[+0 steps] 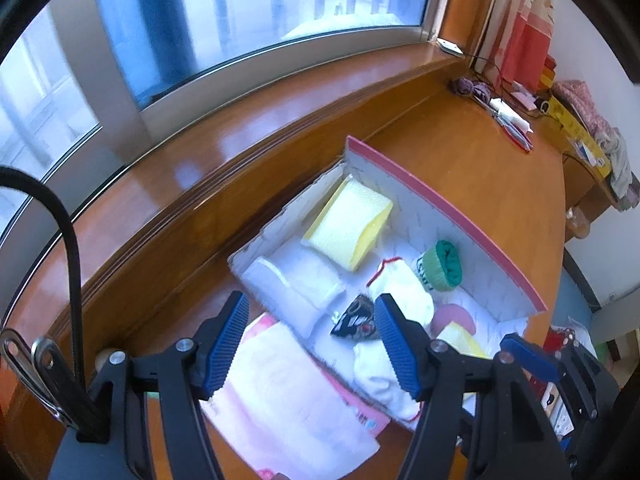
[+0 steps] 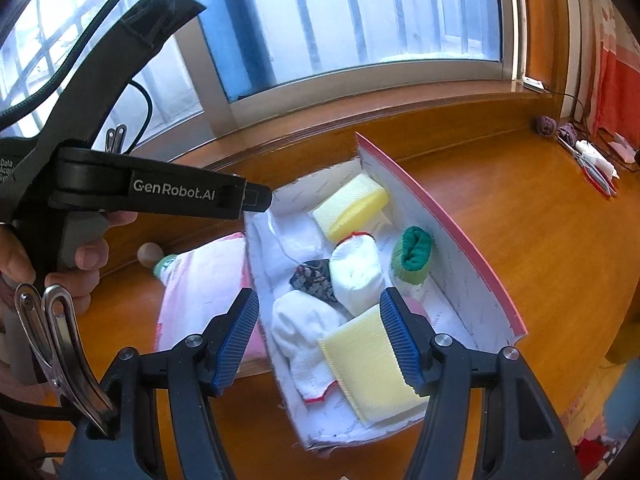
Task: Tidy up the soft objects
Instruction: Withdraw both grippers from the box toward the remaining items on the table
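An open white cardboard box (image 1: 452, 216) (image 2: 460, 280) with a pink-edged flap sits on the wooden table. It holds a yellow sponge (image 1: 348, 230) (image 2: 352, 206), a second yellow sponge (image 2: 368, 364) (image 1: 460, 338), white rolled cloths (image 1: 296, 284) (image 2: 356, 276), a dark patterned pouch (image 1: 356, 320) (image 2: 314, 276) and a green sock roll (image 1: 442, 266) (image 2: 412, 256). My left gripper (image 1: 312, 344) is open and empty above the box's near edge. My right gripper (image 2: 320, 340) is open and empty above the box. The left gripper's body (image 2: 160, 192) shows in the right wrist view.
A pink and white plastic bag (image 1: 288, 400) (image 2: 200, 292) lies on the table left of the box. A window sill (image 1: 240, 128) runs behind. Yarn balls (image 1: 472, 88) (image 2: 554, 128), scissors (image 1: 516, 132) and clutter sit at the far right.
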Tool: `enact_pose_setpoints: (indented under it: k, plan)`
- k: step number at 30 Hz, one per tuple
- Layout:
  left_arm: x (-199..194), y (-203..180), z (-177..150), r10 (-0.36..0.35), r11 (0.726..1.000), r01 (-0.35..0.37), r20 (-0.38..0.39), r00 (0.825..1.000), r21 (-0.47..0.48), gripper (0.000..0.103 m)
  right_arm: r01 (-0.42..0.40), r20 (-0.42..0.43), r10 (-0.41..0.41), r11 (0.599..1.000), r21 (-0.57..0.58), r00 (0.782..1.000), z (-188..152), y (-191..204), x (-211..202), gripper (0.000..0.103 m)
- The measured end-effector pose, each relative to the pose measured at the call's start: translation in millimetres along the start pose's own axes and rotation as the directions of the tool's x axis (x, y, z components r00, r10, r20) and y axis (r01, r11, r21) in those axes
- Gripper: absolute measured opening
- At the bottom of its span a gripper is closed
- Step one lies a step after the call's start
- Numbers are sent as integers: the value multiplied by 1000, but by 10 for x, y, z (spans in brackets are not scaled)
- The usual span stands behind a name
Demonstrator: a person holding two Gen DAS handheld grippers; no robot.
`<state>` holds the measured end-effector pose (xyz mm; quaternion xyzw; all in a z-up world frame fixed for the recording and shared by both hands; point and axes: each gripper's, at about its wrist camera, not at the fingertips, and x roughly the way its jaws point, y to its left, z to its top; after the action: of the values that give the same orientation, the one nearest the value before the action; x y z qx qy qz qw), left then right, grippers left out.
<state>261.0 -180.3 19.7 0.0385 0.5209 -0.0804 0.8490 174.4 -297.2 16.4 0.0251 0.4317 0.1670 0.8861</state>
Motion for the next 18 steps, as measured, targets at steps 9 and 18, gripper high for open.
enact_pose_setpoints:
  k: [9,18]
  plan:
    - [-250,416,-298,31,996,-30,11,999,-88,69,-39,5,39,998,-40,999,-50,344,-43,65]
    - [-431,974,-631,73,979,-71,3,997,-194,69,-90,-8,90,992,-90,996,-133,759,-25,65]
